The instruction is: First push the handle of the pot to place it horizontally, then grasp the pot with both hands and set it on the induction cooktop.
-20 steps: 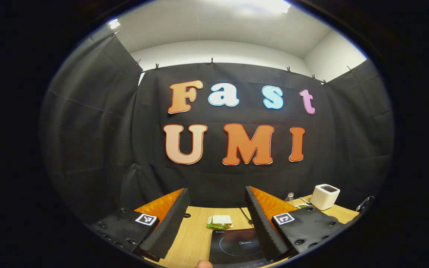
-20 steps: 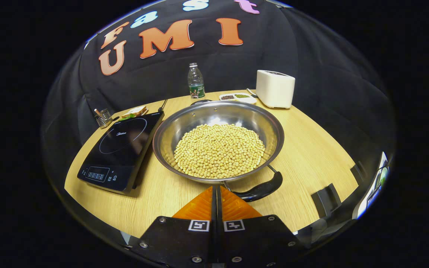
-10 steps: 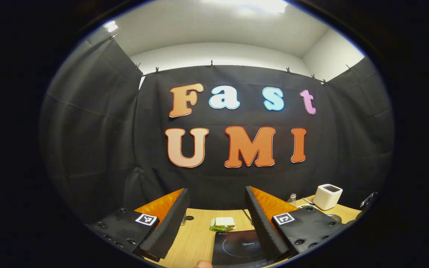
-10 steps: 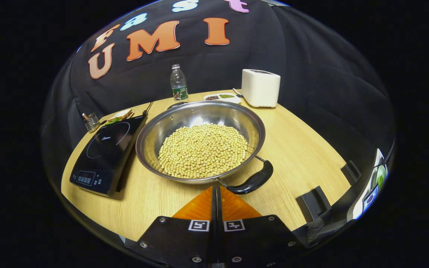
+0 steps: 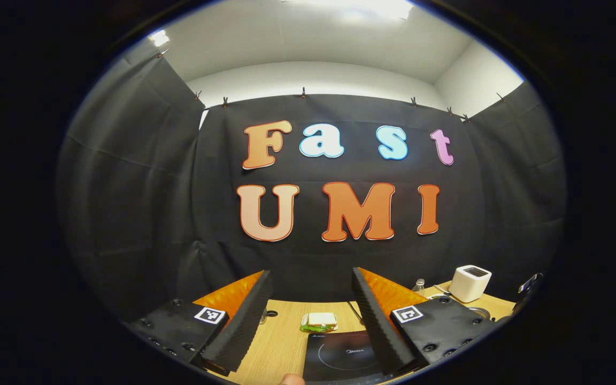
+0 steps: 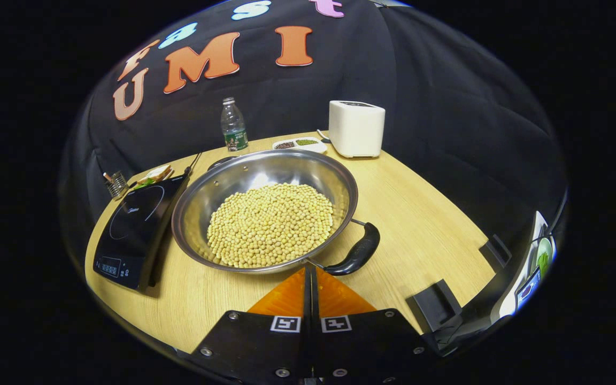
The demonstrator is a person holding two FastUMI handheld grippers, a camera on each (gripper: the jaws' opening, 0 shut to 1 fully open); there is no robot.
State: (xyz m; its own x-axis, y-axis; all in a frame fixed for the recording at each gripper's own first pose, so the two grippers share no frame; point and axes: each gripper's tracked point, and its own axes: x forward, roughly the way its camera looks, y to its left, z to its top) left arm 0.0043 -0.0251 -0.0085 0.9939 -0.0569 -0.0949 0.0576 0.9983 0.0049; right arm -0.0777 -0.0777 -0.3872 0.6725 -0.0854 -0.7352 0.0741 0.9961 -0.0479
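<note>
Now the right claw (image 6: 310, 270) has its fingers pressed together, its tip just beside the near rim of the wide stainless-steel pot (image 6: 265, 208) heaped with pale yellow beans (image 6: 270, 224); the pot's curved black handle (image 6: 359, 251) angles toward the near right. That pot sits mid-desk on the light wooden desk (image 6: 420, 214), just beside the black glass induction cooktop (image 6: 131, 224) near the left edge. Toward the far edge stand a clear plastic bottle (image 6: 233, 125) and a white boxy toaster (image 6: 356, 128). Meanwhile the left claw (image 5: 310, 289) hangs spread, gripping nothing, above the cooktop (image 5: 343, 358).
</note>
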